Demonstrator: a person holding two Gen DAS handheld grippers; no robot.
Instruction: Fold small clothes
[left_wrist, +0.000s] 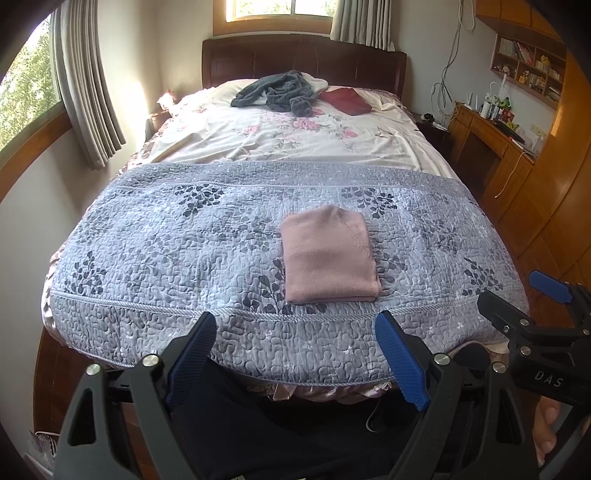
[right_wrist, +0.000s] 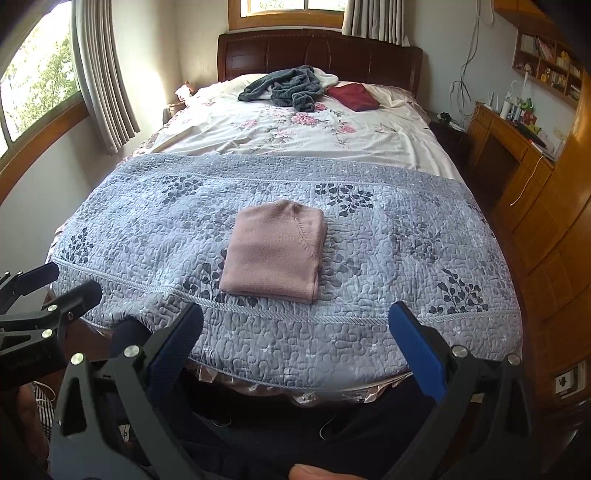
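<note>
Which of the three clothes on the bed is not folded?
The grey garment near the headboard; it lies crumpled, while the pink sweater and dark red cloth are folded flat.

A folded top lies on the quilt at the near end of the bed. Behind the quilt is a sheet. A crumpled towel lies far back by the headboard, with a folded cloth just right of it. A desk stands right of the bed.

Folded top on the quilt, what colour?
Dusty pink, plain knit, no pattern. The folded top shows best in the right wrist view.
</note>
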